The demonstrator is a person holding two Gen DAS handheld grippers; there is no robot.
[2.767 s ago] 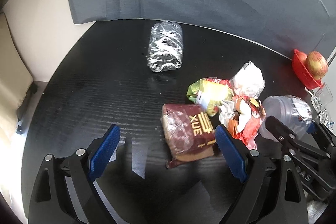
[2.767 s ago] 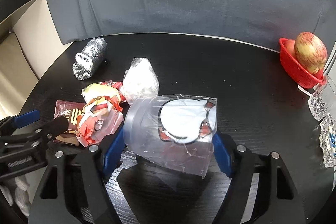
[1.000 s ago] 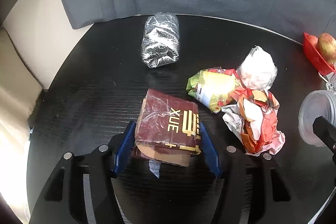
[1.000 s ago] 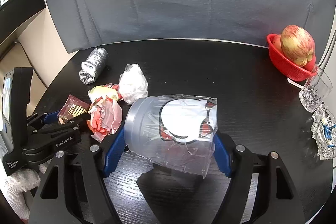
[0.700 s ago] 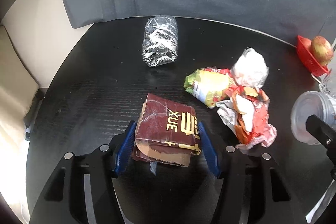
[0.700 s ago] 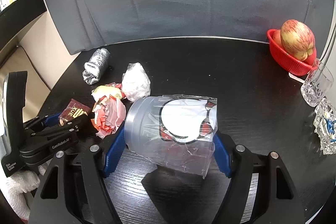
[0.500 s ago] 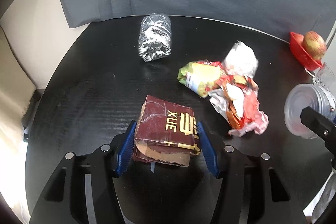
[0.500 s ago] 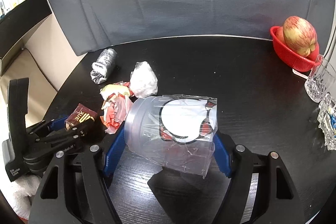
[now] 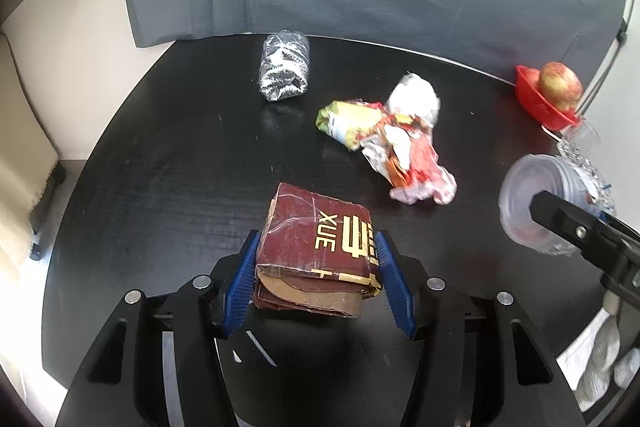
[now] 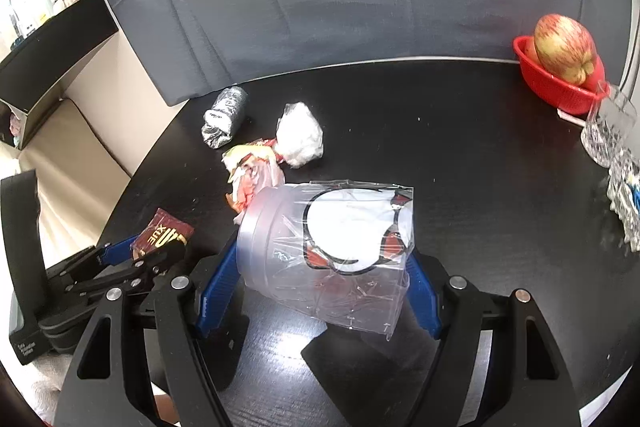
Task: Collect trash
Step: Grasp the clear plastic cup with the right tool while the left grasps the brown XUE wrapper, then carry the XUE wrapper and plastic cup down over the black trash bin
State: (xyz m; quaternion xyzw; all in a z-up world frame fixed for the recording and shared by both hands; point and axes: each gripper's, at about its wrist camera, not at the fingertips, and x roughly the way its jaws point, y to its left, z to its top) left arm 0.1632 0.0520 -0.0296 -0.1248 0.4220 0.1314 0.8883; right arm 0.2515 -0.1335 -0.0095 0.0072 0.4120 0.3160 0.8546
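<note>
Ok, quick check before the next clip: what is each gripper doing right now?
Left gripper: shut on the dark red packet; its jaws have just been closing.
Right gripper: shut on the clear plastic cup.

Grippers: two, the left gripper [image 9: 316, 269] and the right gripper [image 10: 320, 279]
Maroon snack packets: one, the maroon packet [image 9: 320, 243], lower centre of the left wrist view
Clear plastic cups: one, the plastic cup [image 10: 324, 251], lower centre of the right wrist view
Foil-wrapped rolls: one, the foil roll [image 9: 285, 66], upper centre
Crumpled wrappers: three, clustered right of centre: yellow-green wrapper [image 9: 346, 121], red-and-white wrapper [image 9: 412, 163], white plastic wad [image 9: 416, 99]
Red baskets: one, the red basket [image 10: 560, 83], right edge
Apples: one apple [image 10: 564, 47] (a second fruit may sit behind; unclear)
Cut-glass tumblers: one, the glass tumbler [image 10: 608, 131], right edge
Tables: one, the black table [image 9: 160, 167]
</note>
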